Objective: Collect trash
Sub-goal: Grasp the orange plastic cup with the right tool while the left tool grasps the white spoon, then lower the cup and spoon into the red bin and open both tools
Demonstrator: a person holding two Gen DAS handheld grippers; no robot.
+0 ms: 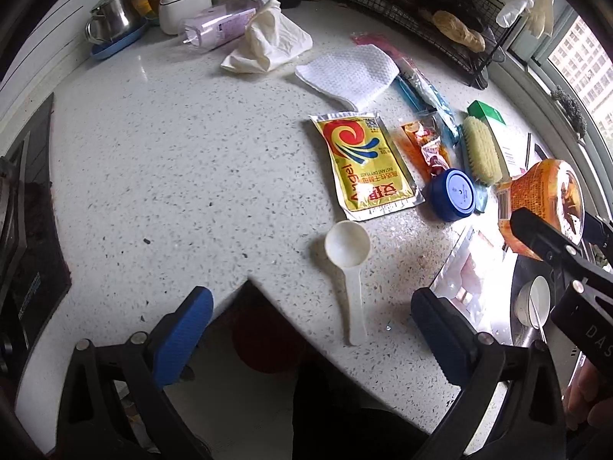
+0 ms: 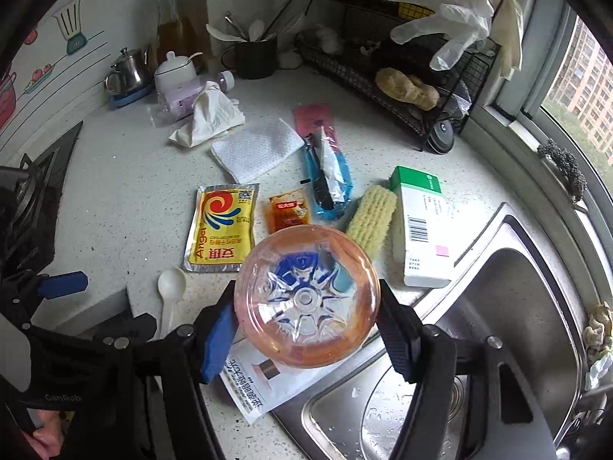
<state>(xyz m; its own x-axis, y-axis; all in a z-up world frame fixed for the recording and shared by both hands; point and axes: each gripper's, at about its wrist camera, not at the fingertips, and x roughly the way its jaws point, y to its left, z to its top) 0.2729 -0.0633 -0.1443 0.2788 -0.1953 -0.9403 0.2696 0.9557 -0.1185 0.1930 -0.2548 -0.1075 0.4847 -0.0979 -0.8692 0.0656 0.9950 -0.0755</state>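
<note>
Orange bottle [image 2: 306,295] clamped by right fingers [image 2: 216,339]; slick, could slip into sink [image 2: 509,306]. Left fingers [image 1: 184,333] apart, empty.

Both wrist views look steeply down, sharing the countertop [image 1: 153,153]

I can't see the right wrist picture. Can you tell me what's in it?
The right gripper holds a see-through orange jar above a speckled counter, beside a steel sink. Behind lie a yellow packet, white spoon and scrub brush.
</note>
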